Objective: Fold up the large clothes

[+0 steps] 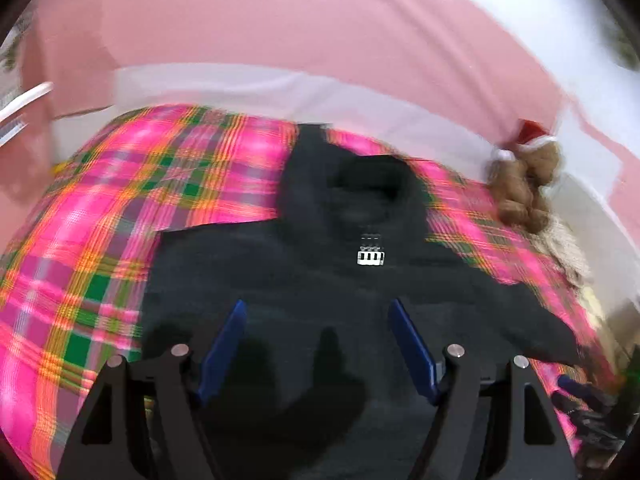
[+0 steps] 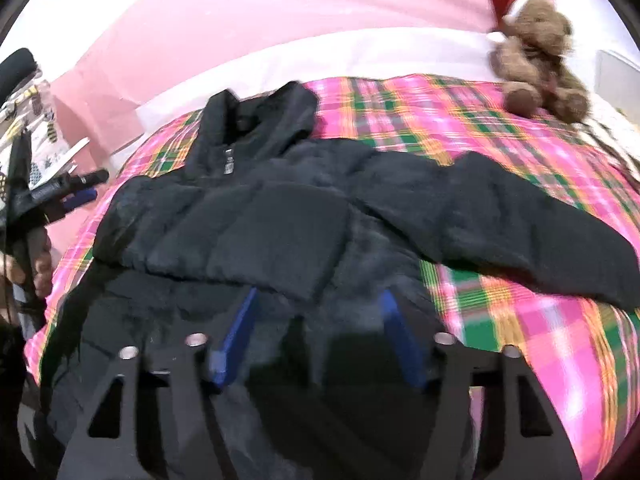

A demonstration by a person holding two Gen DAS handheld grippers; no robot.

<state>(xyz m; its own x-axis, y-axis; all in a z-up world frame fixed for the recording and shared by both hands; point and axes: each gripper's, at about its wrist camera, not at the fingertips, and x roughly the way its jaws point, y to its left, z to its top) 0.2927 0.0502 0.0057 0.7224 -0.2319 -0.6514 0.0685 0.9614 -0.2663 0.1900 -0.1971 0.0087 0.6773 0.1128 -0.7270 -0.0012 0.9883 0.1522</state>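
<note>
A black puffer jacket (image 2: 280, 220) lies spread on a pink plaid bedspread (image 2: 500, 152), collar towards the headboard, with one sleeve (image 2: 520, 224) stretched out to the right. It also shows in the left wrist view (image 1: 320, 280), with a small white tag at the collar. My left gripper (image 1: 318, 308) is open and empty above the jacket's body. My right gripper (image 2: 318, 300) is open and empty above the jacket's lower part. My left gripper also appears at the left edge of the right wrist view (image 2: 76, 188). Both views are blurred.
A brown teddy bear (image 2: 536, 56) with a red Santa hat sits at the bed's far right, also in the left wrist view (image 1: 524, 184). A pink headboard and wall (image 2: 280, 20) lie behind. Cluttered items (image 2: 24, 120) stand left of the bed.
</note>
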